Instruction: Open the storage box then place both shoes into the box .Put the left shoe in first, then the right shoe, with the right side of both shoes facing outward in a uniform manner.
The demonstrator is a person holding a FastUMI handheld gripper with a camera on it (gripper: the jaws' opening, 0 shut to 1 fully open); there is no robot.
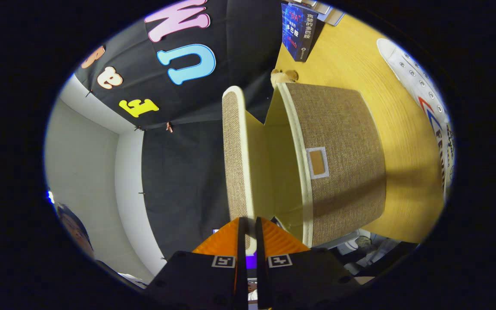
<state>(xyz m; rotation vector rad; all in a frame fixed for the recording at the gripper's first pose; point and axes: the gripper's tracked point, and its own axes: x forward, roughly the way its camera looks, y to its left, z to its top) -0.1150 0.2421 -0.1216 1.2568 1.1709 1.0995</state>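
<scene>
Two fingers of the gripper [251, 224] stand nearly together, pinched on the pale-trimmed edge of the lid [235, 155], which is swung up and away from the box [338, 168] — the box is open, its pale yellow lining showing between lid and front wall. The box is woven brown cloth with a small label window on its front, and it sits on a wooden table [403, 142]. One white shoe [424, 99] lies on the table beyond the box, apart from it. A dark blue book [297, 30] stands near the table's far edge — a small tan object [284, 76] sits just behind the box.
</scene>
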